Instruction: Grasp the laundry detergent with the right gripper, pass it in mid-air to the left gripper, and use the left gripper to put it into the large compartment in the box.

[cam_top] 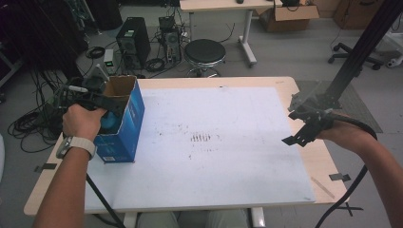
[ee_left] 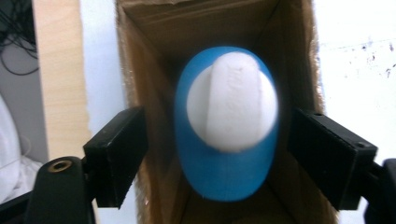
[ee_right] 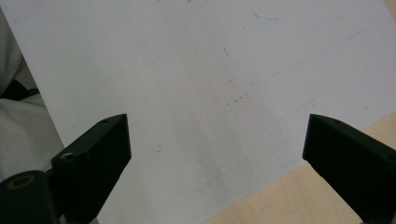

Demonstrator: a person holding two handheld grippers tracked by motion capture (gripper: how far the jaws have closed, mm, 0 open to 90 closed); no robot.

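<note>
Left gripper (ee_left: 219, 154): we record it at the open top of a blue cardboard box (cam_top: 124, 124), its black jaws set wide, one outside the left wall of the box and the other at the right wall. Between them, inside the box, we see a blue object with a white knob-like part (ee_left: 227, 122); both jaws stand clear of its sides, so we count it as not gripped. The object is blurred, and we cannot tell what it is.

In the high view we place this left gripper (cam_top: 95, 97) at the table's far left, the person's left hand (cam_top: 83, 121) closed on it, a light-banded watch (cam_top: 76, 144) on the wrist. The box stands upright on the left edge of a white sheet (cam_top: 214, 156), its brown inside (ee_left: 196, 28) showing.

Right gripper (ee_right: 215, 154): jaws spread wide with nothing between them, held above the white sheet near its corner, where bare wood (ee_right: 289, 200) begins. In the high view we list it (cam_top: 304, 130) over the right edge of the wooden table (cam_top: 311, 161), well apart from the box.

Also noted: dark scuff marks (cam_top: 202, 137) mid-sheet; black stool (cam_top: 204, 52) and a computer tower (cam_top: 134, 40) on the floor beyond.
</note>
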